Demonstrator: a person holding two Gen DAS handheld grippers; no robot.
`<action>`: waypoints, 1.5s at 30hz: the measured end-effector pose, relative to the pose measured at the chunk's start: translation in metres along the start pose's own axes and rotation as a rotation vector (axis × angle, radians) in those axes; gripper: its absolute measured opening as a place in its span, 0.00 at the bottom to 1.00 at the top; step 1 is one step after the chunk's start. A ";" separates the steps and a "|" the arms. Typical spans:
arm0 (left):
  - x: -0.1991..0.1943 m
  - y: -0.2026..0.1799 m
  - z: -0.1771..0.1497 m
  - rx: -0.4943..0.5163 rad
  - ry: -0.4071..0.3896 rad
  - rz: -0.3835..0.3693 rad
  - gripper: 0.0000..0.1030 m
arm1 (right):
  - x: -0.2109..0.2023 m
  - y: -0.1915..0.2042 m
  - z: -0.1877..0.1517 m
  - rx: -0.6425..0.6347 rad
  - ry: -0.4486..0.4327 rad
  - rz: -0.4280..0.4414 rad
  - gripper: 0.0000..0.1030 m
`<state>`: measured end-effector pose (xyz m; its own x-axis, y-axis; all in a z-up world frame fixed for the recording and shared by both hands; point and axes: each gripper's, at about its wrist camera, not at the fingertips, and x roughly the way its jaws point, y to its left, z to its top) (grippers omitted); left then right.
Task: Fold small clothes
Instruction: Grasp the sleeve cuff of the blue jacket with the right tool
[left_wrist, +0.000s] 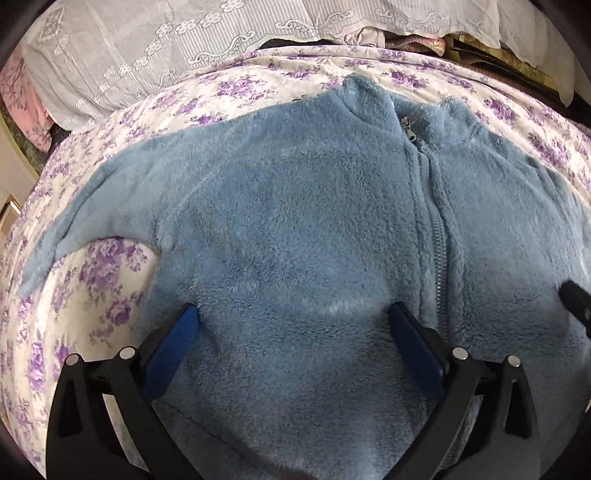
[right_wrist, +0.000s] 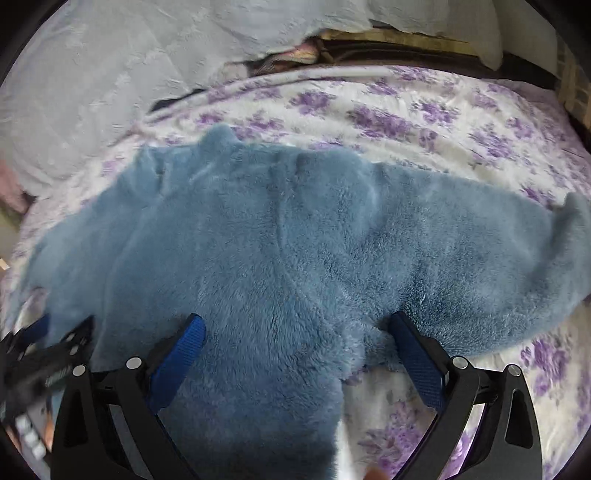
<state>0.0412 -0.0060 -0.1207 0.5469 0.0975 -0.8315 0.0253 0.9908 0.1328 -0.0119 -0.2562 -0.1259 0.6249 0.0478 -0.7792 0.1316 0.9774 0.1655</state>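
Observation:
A fluffy blue zip-up fleece jacket (left_wrist: 295, 221) lies spread flat, front up, on a floral bedspread (left_wrist: 110, 295), with its zipper (left_wrist: 428, 184) closed to the collar. One sleeve stretches out to the left in the left wrist view. The other sleeve (right_wrist: 480, 240) reaches right in the right wrist view. My left gripper (left_wrist: 293, 314) hovers open just over the jacket's left chest, nothing between its blue pads. My right gripper (right_wrist: 295, 321) is open above the jacket (right_wrist: 258, 258) near the right armpit. Part of the left gripper (right_wrist: 44, 350) shows at that view's left edge.
White lace-trimmed bedding (left_wrist: 147, 55) is heaped at the far side of the bed. Pink cloth (left_wrist: 18, 99) sits at the far left. The purple-flowered bedspread (right_wrist: 443, 110) lies bare beyond the jacket and to its right. A dark bed frame (right_wrist: 406, 51) runs along the back.

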 end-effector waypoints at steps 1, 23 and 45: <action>0.000 0.000 0.000 -0.004 0.002 -0.005 0.96 | -0.002 -0.001 -0.004 -0.030 -0.005 0.028 0.97; 0.001 0.001 -0.001 -0.016 -0.010 -0.004 0.96 | -0.037 -0.199 -0.004 0.751 -0.296 0.226 0.97; 0.001 0.001 -0.001 -0.017 -0.015 -0.002 0.96 | -0.026 -0.238 0.028 0.751 -0.350 0.066 0.92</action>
<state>0.0403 -0.0047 -0.1219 0.5592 0.0942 -0.8237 0.0122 0.9925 0.1218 -0.0380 -0.4962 -0.1285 0.8362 -0.0879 -0.5413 0.4873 0.5717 0.6601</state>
